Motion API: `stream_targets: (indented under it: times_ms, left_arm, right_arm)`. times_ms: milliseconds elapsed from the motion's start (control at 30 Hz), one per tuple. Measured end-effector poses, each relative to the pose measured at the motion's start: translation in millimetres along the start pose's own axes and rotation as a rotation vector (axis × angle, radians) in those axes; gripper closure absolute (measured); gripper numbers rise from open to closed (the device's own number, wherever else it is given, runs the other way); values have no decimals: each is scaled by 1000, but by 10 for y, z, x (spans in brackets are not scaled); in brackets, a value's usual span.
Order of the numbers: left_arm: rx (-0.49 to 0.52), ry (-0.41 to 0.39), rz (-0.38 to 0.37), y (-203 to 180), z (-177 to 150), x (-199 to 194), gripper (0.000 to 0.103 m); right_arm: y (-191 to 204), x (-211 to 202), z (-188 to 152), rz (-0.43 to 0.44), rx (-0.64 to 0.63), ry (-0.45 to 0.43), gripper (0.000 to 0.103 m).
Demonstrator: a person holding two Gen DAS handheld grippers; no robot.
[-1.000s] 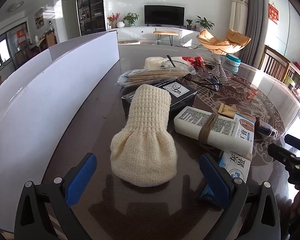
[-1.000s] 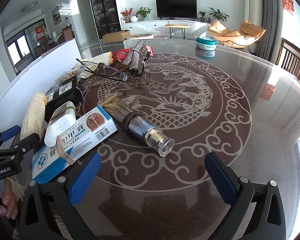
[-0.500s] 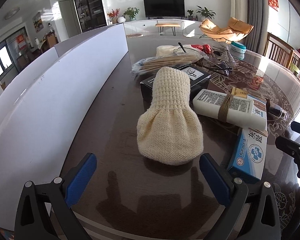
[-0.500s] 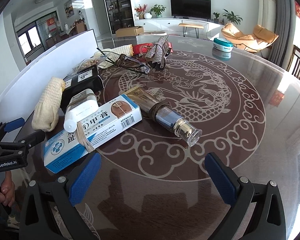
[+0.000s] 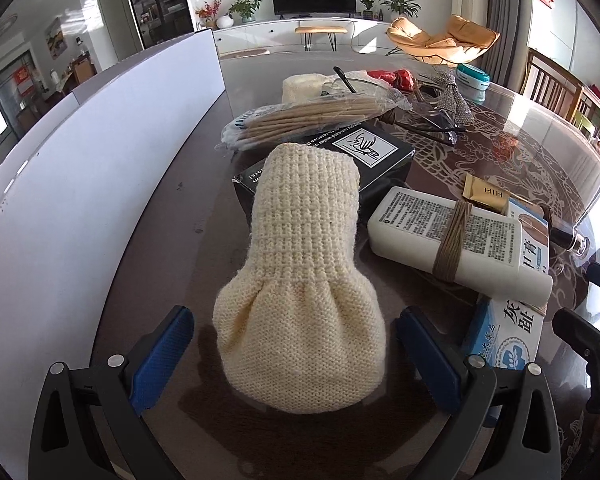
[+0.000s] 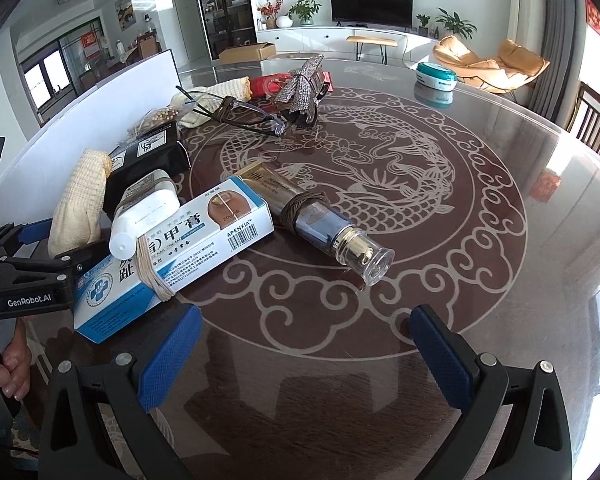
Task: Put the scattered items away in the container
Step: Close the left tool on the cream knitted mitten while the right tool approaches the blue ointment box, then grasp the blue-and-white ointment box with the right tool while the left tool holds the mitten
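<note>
Fingers of the left gripper (image 5: 294,354) spread wide around a cream knitted pouch (image 5: 300,288) at twelve o'clock. The right gripper (image 6: 306,350) gapes over bare table (image 6: 500,300), boxed cream (image 6: 172,260) at ten o'clock.

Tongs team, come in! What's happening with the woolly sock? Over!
Left tongs open around woolly sock. Right tongs open, empty. Sock leans on black box.

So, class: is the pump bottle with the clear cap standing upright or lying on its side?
Lying on its side. The pump bottle rests flat on the table, clear cap towards the camera.
</note>
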State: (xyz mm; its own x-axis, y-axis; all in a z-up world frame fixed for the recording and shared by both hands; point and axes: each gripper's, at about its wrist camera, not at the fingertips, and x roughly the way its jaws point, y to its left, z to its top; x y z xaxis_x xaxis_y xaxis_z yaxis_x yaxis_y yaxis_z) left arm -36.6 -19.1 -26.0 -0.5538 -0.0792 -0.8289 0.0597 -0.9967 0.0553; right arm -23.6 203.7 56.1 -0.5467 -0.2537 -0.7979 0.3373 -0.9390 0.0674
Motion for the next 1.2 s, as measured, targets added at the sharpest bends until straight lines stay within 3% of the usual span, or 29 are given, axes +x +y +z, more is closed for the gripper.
stream_targets:
  times_ms: [133,700,767,800,833,933,1100,1200]
  left_arm:
    - [-10,18,-47,17,95,86,0]
    - [68,40,-102,18,155,106,1]
    - [82,14,-112,9,126,36,21]
    - [92,3,-117,4,113,-5,40]
    - [100,0,-120,1,107,-38,51]
    - [96,-11,-143,58,46,-116,58]
    - [25,-23,-173,283,-164,-236,58]
    - [2,-29,-156,362,-292,-312,58]
  right_arm:
    - [-6,-2,0,5,4,-2,0]
    - [17,19,9,-15,-10,6,0]
    - [18,19,9,-14,-10,6,0]
    - [19,20,9,-14,-10,6,0]
    - [20,21,9,-14,-10,6,0]
    - [23,24,10,-13,-9,6,0]
    - [29,29,10,-18,-13,8,0]
    - [17,-38,-3,91,-3,-7,0]
